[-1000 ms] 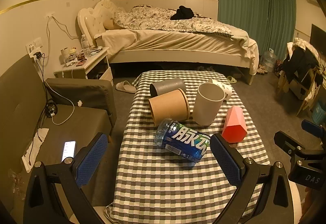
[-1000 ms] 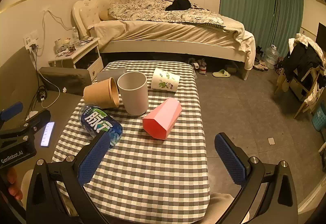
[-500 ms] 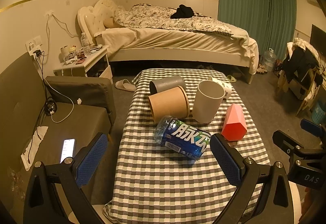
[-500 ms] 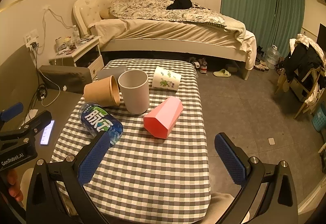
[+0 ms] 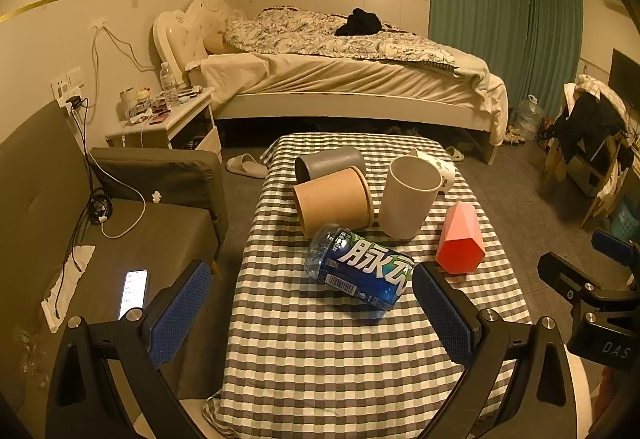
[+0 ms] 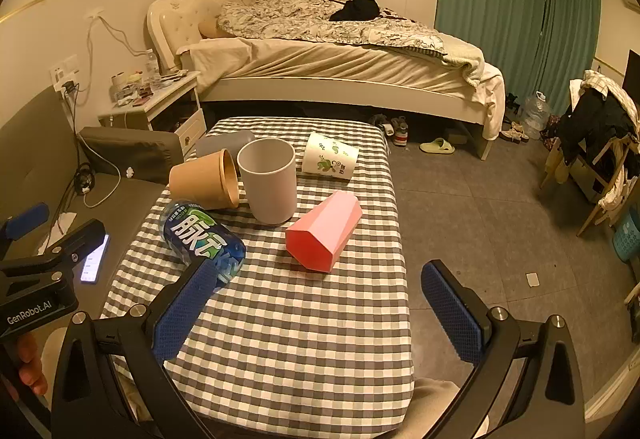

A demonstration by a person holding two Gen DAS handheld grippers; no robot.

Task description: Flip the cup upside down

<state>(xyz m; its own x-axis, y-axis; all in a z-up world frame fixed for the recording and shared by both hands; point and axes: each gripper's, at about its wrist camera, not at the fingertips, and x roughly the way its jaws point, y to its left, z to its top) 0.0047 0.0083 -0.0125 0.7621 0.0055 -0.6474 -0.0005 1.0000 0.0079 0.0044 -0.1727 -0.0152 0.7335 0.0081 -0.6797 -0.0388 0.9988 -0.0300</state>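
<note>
One upright cup, both claws still short of it

One white cup (image 5: pixel 408 197) stands mouth-up near the middle of the checked table (image 5: pixel 320 359), its long axis vertical, and no claw touches it. From the left claw (image 5: pixel 312 315) it lies ahead and a little to the right, beyond the blue bottle (image 5: pixel 360 269) lying on its side. From the right claw (image 6: pixel 320 315) it lies ahead and to the left, with the pink faceted cup (image 6: pixel 324 235) lying on its side just right of that line. Both claws hang wide apart and empty over the near edge; neither looks clearly nearer, though the right one has the less cluttered path, I'd judge.

By count: five cups — white upright, brown paper cup (image 5: pixel 332 201), grey cup (image 5: pixel 328 167), printed cup (image 6: pixel 330 161) and pink, these four on their sides — one bottle, two claws.
</note>
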